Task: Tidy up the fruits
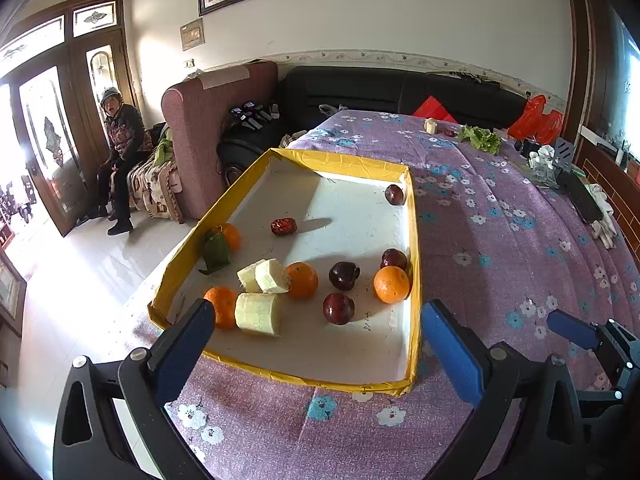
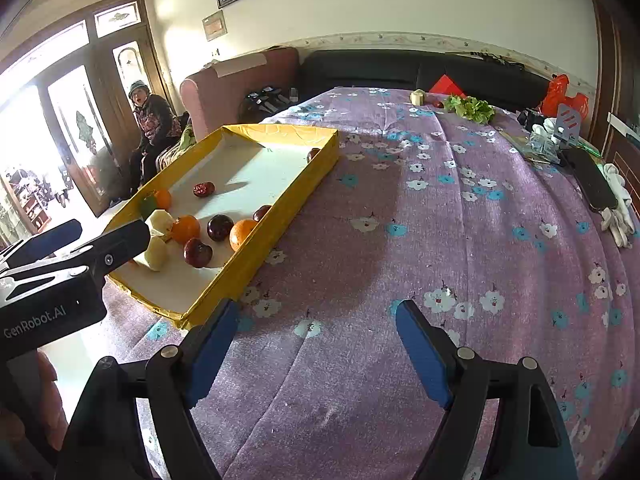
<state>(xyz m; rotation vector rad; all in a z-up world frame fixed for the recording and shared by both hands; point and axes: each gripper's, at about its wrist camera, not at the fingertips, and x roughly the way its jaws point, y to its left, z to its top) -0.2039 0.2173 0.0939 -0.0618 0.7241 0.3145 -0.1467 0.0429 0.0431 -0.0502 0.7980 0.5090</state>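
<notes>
My left gripper [image 1: 318,344] has its fingers spread wide and empty, at the near edge of the yellow-rimmed white cardboard tray [image 1: 416,264], centre frame. Inside lie round oranges [image 1: 391,284], dark red apples [image 1: 338,308] and pale peeled banana chunks [image 1: 258,314]. My right gripper [image 2: 316,346], likewise spread and empty, hovers over the purple floral tablecloth [image 2: 460,240].
</notes>
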